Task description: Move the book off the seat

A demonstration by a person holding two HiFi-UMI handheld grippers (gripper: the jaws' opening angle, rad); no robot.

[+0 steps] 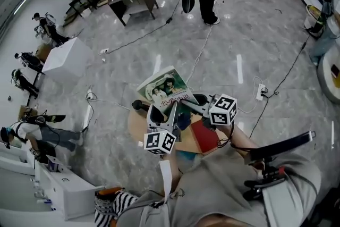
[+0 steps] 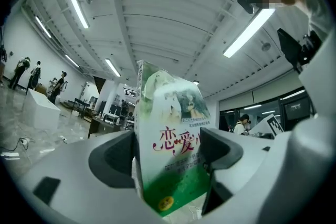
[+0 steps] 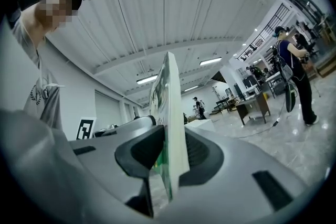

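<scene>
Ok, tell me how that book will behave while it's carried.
Book likely stiff: its edge stands straight in the right gripper. Looks a thin paperback, so probably light. Smooth cover may slip, though the left gripper pinches it too.

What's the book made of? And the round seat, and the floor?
Book: paper with a smooth printed cover; its pale page edges show in the right gripper view.
Seat: probably wood, going by the plain tan, matte top.
Floor: likely polished stone or tile, with grey veining and streaks of reflected light.
</scene>
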